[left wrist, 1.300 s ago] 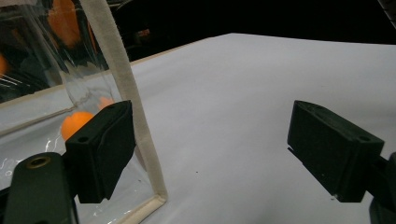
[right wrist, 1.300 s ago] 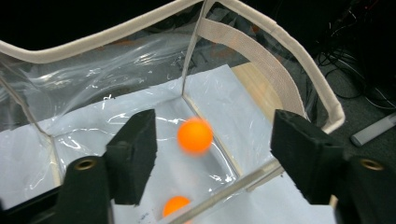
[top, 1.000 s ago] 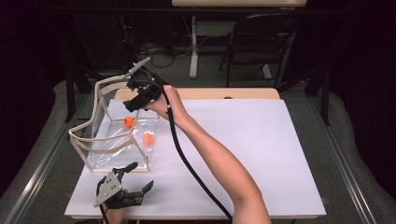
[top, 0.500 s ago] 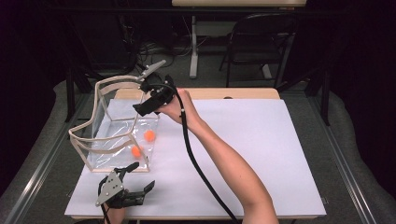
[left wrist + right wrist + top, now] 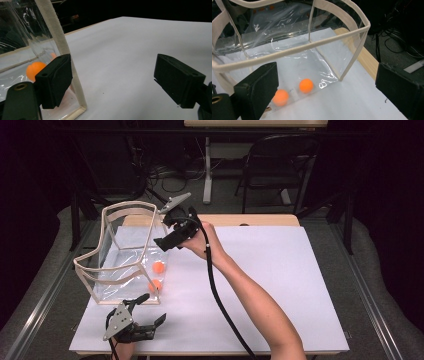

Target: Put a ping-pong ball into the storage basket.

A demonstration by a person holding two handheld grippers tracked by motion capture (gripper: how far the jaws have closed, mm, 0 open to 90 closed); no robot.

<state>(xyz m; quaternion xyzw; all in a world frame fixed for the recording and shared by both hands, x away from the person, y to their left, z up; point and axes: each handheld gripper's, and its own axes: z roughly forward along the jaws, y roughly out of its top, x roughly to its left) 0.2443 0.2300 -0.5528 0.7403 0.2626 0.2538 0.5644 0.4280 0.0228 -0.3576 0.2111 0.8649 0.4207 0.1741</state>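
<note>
The clear bag with cream-coloured trim stands upright on the left part of the white table sheet, its mouth open upward. In the high view its rim forms a rounded frame and the transparent walls let the floor of the bag show through.

Two orange balls lie on the floor of the bag, near its right wall. The farther ball and the nearer ball rest close together but apart. In the right gripper view they show through the clear wall as two orange balls side by side.

The left gripper rests low on the sheet just in front of the near right corner of the bag. Its jaws stand apart with nothing between them; in the left gripper view one jaw is beside the bag's cream corner strip, and an orange ball shows behind the clear wall.

The right gripper is held above the table at the right side of the bag, level with its upper edge, pointing toward the bag. Its jaws have just been opening and now stand wide apart, with nothing between them. The hand and forearm extend back across the sheet, with the black cable trailing alongside.
</note>
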